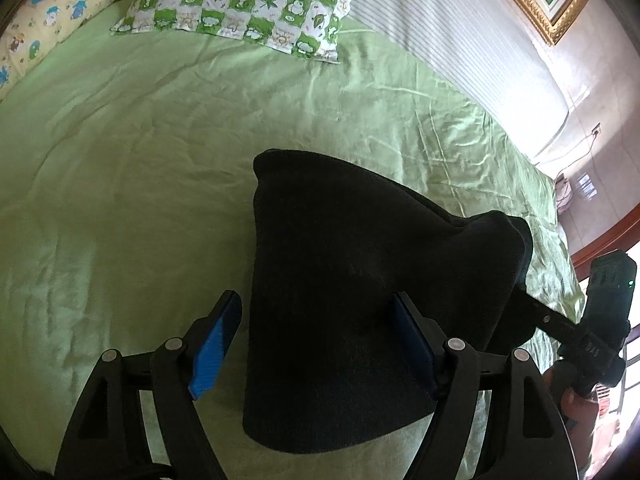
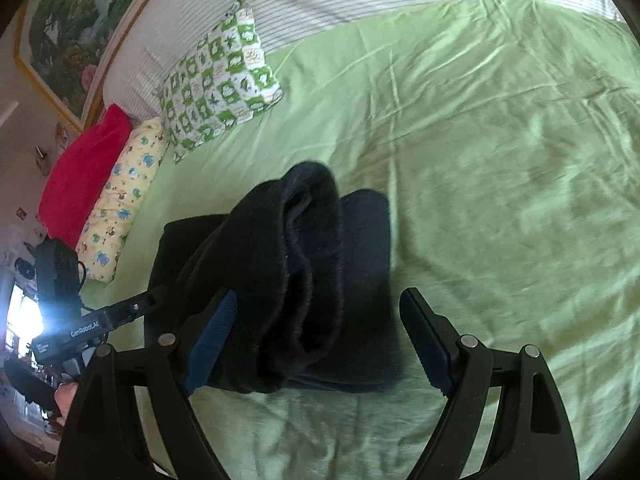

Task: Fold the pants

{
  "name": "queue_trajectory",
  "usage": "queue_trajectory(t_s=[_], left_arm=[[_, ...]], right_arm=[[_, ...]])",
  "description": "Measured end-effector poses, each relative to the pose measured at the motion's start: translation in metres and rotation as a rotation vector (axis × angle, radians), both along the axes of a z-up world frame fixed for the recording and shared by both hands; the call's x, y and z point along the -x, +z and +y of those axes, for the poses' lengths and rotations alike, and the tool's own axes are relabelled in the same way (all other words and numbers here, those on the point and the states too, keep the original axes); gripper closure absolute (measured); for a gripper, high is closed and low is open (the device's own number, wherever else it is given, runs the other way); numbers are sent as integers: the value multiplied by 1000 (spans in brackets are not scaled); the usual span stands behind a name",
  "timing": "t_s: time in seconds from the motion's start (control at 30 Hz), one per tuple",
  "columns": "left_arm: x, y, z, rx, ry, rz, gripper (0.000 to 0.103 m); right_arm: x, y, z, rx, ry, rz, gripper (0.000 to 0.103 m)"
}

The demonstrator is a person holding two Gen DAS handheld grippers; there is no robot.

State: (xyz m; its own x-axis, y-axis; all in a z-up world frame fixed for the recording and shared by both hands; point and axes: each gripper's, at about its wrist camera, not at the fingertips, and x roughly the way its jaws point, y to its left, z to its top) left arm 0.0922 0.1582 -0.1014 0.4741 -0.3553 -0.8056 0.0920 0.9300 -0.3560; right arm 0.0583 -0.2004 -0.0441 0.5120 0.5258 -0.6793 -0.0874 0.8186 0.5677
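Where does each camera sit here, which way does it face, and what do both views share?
Left wrist: on the left gripper, looking down at the black pants on the green bed; the right gripper shows.
Right wrist: on the right gripper, over the same pants; the left gripper shows.
Shared: pants, bed, checked pillow.

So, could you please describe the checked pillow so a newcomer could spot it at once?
Start from the green bed sheet and look to its head end. The checked pillow lies there beside a yellow pillow; only it has green and white squares.
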Motion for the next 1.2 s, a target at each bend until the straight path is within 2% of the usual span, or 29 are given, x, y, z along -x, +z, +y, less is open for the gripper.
queue_trajectory(t_s=[0.07, 0.2, 0.37, 0.5, 0.73, 1.0, 1.2], left_arm=[[-2, -3, -1, -2, -4, 4, 26], [-7, -12, -1, 2, -10, 19, 24], [-12, -24, 1, 49, -5, 44, 24], [-14, -26, 5, 129, -8, 61, 40], [-7, -12, 2, 142, -19, 35, 59], [8, 16, 3, 132, -33, -16, 68], [24, 34, 19, 110, -2, -52, 69]], right_arm=[[0, -6, 1, -2, 2, 9, 20], [3, -16, -4, -33, 6, 13, 35], [6, -18, -9, -52, 13, 4, 45], [8, -14, -7, -61, 19, -11, 55], [14, -9, -5, -76, 10, -33, 60], [21, 10, 0, -83, 18, -66, 63], [22, 26, 13, -105, 59, -88, 64]])
